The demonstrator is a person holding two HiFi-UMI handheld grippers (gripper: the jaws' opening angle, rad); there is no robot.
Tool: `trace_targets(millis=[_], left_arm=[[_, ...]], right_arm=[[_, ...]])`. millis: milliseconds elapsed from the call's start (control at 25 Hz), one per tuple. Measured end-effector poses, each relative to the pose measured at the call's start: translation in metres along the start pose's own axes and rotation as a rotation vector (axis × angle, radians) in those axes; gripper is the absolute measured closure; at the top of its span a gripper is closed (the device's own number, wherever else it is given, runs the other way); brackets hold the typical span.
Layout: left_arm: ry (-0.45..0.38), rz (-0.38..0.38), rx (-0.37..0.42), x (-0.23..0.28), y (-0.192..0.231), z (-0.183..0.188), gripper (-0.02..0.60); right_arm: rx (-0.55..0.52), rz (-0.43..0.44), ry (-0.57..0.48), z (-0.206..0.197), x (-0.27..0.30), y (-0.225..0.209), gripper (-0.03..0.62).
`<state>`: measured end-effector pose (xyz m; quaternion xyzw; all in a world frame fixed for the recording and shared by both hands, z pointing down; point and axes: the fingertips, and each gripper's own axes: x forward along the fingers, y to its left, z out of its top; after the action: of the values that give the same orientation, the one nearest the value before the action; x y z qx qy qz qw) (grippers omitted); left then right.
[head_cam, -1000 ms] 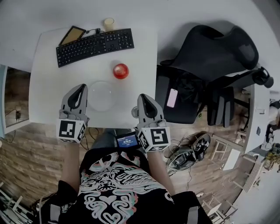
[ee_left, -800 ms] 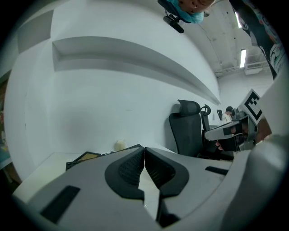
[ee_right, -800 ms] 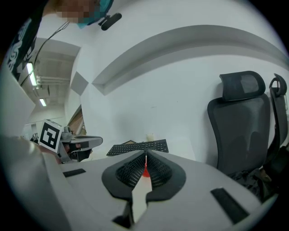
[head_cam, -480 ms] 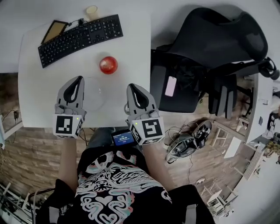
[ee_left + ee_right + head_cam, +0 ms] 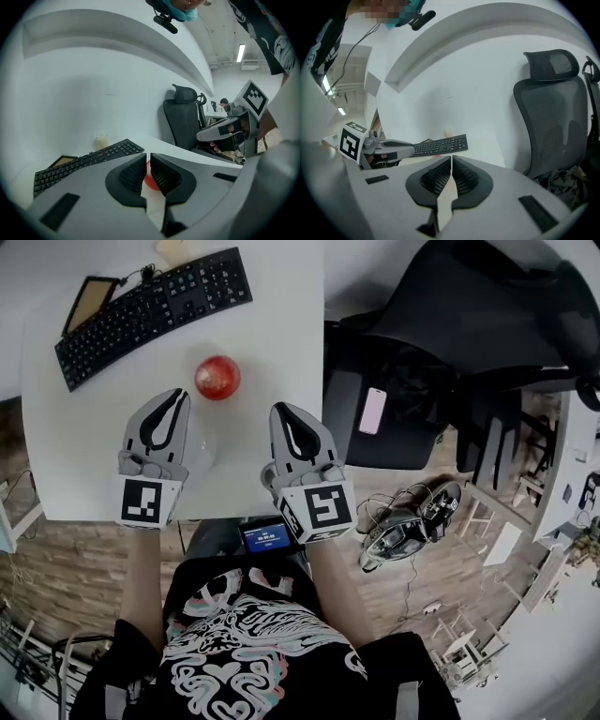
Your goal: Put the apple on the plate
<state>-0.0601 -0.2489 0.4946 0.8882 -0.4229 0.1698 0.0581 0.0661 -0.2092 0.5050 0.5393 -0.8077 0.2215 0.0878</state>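
A red apple point(image 5: 217, 378) lies on the white table point(image 5: 272, 324), just beyond a clear glass plate point(image 5: 208, 456) that is hard to make out. My left gripper point(image 5: 173, 395) hangs over the plate's left part, shut and empty, its tips a little short and left of the apple. In the left gripper view the apple point(image 5: 149, 177) shows as a red patch behind the closed jaws of the left gripper point(image 5: 147, 157). My right gripper point(image 5: 284, 411) is to the right of the plate, shut too and empty. Its own view shows the right gripper point(image 5: 451, 158) with jaws together.
A black keyboard point(image 5: 155, 301), a small tablet point(image 5: 84, 301) and a pale cup point(image 5: 169, 249) sit at the table's far side. A black office chair point(image 5: 450, 334) with a phone point(image 5: 372, 411) on its seat stands to the right of the table.
Both grippers have moved forward over the table and sunk, closer to the apple. The left one now covers part of the plate. Jaws stayed shut.
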Motion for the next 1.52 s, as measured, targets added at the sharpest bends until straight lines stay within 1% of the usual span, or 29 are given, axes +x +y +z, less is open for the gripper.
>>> trace_targets(millis=[120, 360, 400, 560, 680, 760, 840, 960, 1040, 1160, 1320, 1520], left_arm=[[0.014, -0.023, 0.007, 0.013, -0.002, -0.007, 0.563], [0.041, -0.049, -0.005, 0.029, -0.002, -0.015, 0.558], [0.043, -0.055, -0.008, 0.031, -0.003, -0.016, 0.543], [0.053, -0.12, -0.014, 0.043, -0.011, -0.019, 0.385], [0.079, -0.158, 0.011, 0.052, -0.02, -0.024, 0.325], [0.091, -0.166, 0.006, 0.059, -0.022, -0.028, 0.307], [0.111, -0.18, -0.002, 0.065, -0.023, -0.032, 0.295], [0.154, -0.206, 0.003, 0.071, -0.027, -0.04, 0.277], [0.172, -0.209, 0.013, 0.073, -0.028, -0.042, 0.275], [0.177, -0.198, 0.014, 0.077, -0.029, -0.044, 0.263], [0.191, -0.209, -0.01, 0.084, -0.029, -0.043, 0.259], [0.202, -0.213, -0.012, 0.085, -0.028, -0.044, 0.259]], right_arm=[[0.007, -0.008, 0.007, -0.004, 0.009, -0.01, 0.563], [0.026, -0.002, 0.029, -0.014, 0.022, -0.02, 0.564], [0.03, -0.002, 0.032, -0.015, 0.024, -0.02, 0.563], [0.032, 0.002, 0.034, -0.018, 0.028, -0.024, 0.563], [0.034, 0.007, 0.04, -0.019, 0.029, -0.027, 0.563], [0.038, 0.004, 0.043, -0.02, 0.03, -0.029, 0.563], [0.045, -0.001, 0.046, -0.021, 0.031, -0.033, 0.563], [0.052, -0.004, 0.051, -0.025, 0.03, -0.037, 0.563], [0.054, -0.006, 0.054, -0.027, 0.03, -0.039, 0.563], [0.055, -0.004, 0.054, -0.029, 0.03, -0.04, 0.563], [0.058, -0.001, 0.057, -0.03, 0.03, -0.04, 0.564], [0.056, 0.027, 0.066, -0.031, 0.031, -0.032, 0.563]])
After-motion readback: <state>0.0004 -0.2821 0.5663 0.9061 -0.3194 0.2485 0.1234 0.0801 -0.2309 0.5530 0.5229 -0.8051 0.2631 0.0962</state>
